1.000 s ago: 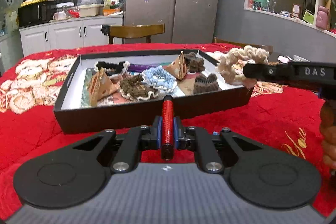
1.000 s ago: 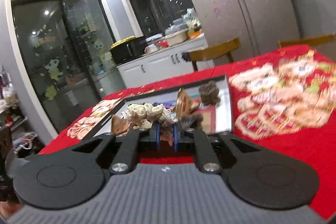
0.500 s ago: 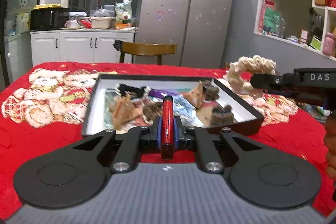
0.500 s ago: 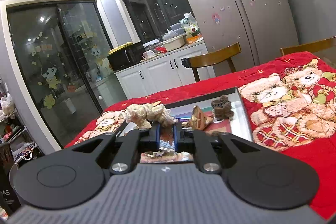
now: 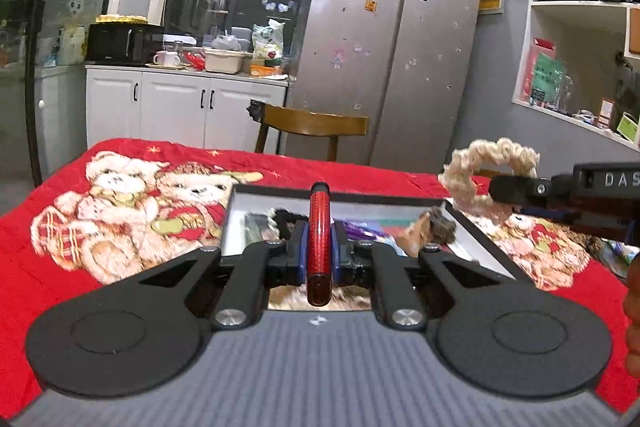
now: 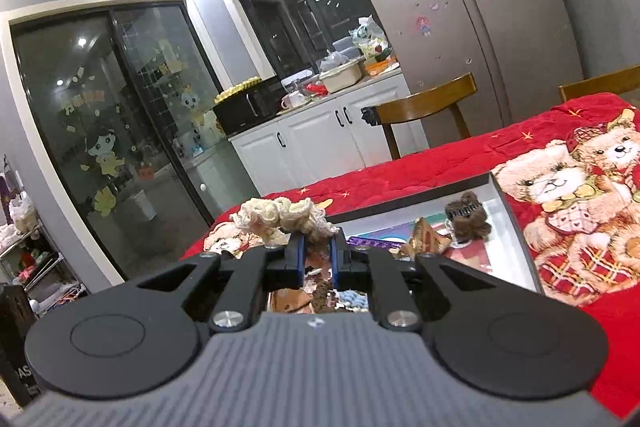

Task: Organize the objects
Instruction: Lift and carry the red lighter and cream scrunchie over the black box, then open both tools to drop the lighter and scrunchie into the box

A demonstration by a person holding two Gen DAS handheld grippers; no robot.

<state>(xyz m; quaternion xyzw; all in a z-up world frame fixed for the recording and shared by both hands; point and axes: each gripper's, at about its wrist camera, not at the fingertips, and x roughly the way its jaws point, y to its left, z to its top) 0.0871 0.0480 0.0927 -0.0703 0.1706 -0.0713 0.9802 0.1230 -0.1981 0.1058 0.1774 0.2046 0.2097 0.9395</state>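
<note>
Both loads lifted clear of the box [image 5: 480, 227] since a second ago: my left tongs [image 5: 319, 255] clamp the red clip [image 5: 319, 227], right tongs [image 6: 318, 259] pinch the cream scrunchie [image 6: 280, 215]; placing comes next

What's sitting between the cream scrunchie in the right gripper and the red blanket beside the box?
Nothing visible. The cream scrunchie, clamped in the right gripper, hangs above the box's right edge; the red blanket beyond it looks bare.

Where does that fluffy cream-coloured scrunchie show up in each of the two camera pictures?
Left wrist view: the cream scrunchie is at the right, clamped in the right gripper, above the box's far right corner.
Right wrist view: the scrunchie is centre-left, at that gripper's fingertips.
Shared landmark: the wooden chair by the fridge.
</note>
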